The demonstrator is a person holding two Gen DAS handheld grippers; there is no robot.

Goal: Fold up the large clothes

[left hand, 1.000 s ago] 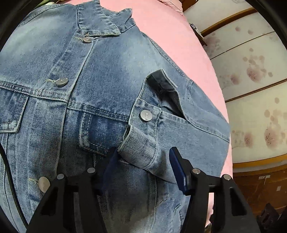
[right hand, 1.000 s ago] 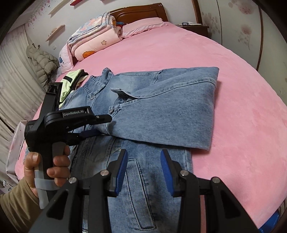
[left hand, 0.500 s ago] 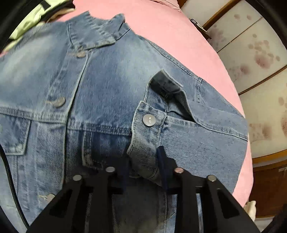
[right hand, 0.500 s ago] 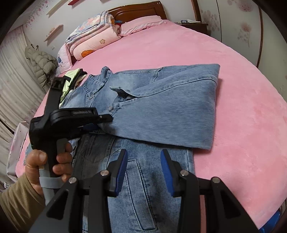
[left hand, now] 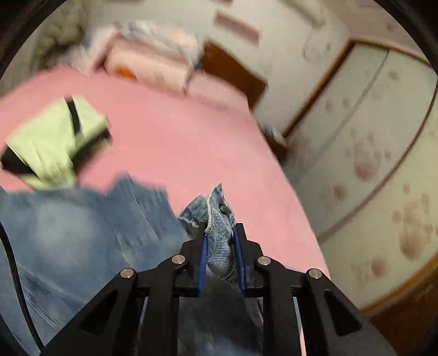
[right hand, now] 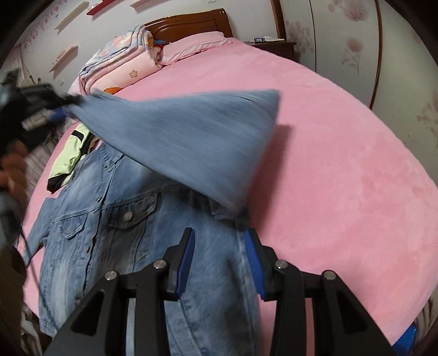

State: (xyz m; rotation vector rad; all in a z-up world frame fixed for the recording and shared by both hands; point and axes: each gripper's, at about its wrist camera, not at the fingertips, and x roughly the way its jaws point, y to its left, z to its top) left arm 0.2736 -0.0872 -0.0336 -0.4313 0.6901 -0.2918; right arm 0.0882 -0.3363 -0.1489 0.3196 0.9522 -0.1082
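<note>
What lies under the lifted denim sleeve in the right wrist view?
Under the raised sleeve show the jacket's chest and the pink bedspread. The shoulder seam behind it is hidden. The left gripper clamps the cuff.

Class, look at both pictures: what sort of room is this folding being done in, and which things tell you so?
Most likely a home bedroom: the denim jacket lies on a bed with a pink cover, a wooden headboard stands behind a pink pillow, and folded quilts are stacked beside it.
</note>
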